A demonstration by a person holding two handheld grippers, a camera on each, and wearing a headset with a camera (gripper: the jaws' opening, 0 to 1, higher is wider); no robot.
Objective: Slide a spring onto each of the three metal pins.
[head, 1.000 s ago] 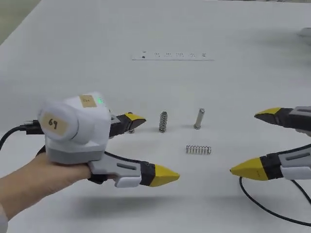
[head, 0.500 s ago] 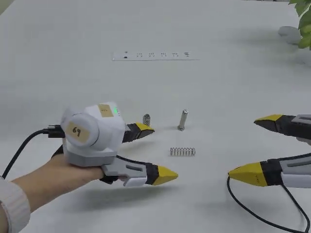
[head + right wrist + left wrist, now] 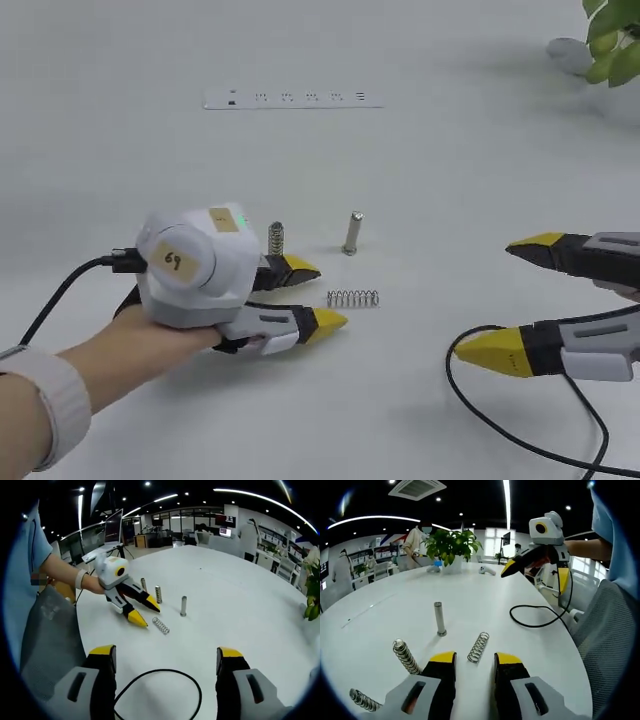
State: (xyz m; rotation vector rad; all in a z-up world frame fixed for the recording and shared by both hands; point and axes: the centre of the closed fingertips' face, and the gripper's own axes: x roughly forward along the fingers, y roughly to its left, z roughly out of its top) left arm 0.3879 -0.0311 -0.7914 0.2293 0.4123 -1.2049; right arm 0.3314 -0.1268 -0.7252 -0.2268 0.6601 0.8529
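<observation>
Loose spring [image 3: 353, 298] lies flat on desk [image 3: 420, 150] just ahead of left gripper [image 3: 315, 295], jaws narrowly parted and empty; bare pin [image 3: 353, 233] upright just beyond, sprung pin [image 3: 276, 238] beside it; right gripper [image 3: 483, 298] well apart, jaws wide open, empty.

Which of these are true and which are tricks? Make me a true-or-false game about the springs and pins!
1. One loose spring lies flat on the table. True.
2. All three pins have springs on them. False: the bare pin stands upright with nothing on it.
3. The right gripper is holding a spring. False: it is open and empty.
4. There is a green plant on the table. True.
</observation>
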